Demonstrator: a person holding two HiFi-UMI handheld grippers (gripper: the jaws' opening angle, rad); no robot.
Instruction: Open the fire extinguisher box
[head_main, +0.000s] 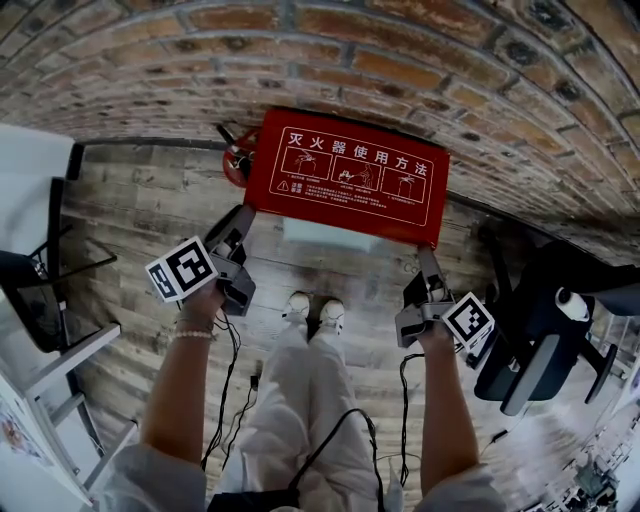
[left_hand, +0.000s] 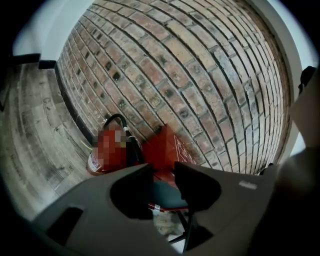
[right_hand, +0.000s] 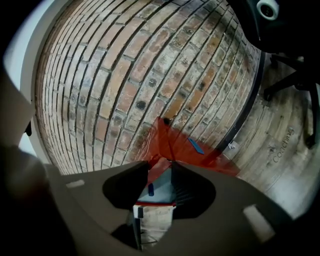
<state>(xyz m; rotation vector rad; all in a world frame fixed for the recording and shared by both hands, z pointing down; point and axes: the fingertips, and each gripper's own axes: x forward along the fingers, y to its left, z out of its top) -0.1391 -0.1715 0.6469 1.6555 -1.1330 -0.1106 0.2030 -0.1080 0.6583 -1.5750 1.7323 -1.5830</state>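
Where the brick wall (head_main: 400, 60) meets the wooden floor (head_main: 130, 230), the red fire extinguisher box (head_main: 345, 175) stands at 12 o'clock from the person's shoes (head_main: 297, 305), its printed lid facing the head view. The lid looks like a stiff, thin, painted panel: probably light, rigid and smooth enough to slip off hard jaws. Its hinge is hidden but likely lies along the wall side. The best hold is therefore judged to be the front edge (head_main: 340, 222), near both corners, so that the panel rises evenly without twisting.

The left gripper (head_main: 240, 215) is at the lid's 7 o'clock corner. Its jaws stand apart and unclenched, with the red edge crossing the gap between them and nothing pinched. The right gripper (head_main: 428, 255) is at the 5 o'clock corner in the same state, with its tips apparently tucked under the edge.

Counts, largest first:
- 1 wall
- 1 floor
- 1 box with 1 lid
- 1 black office chair (head_main: 545, 320), at 4 o'clock from the box
- 1 fire extinguisher (head_main: 236, 155), just beside the box at its 10 o'clock and outside it
- 2 grippers
- 2 shoes
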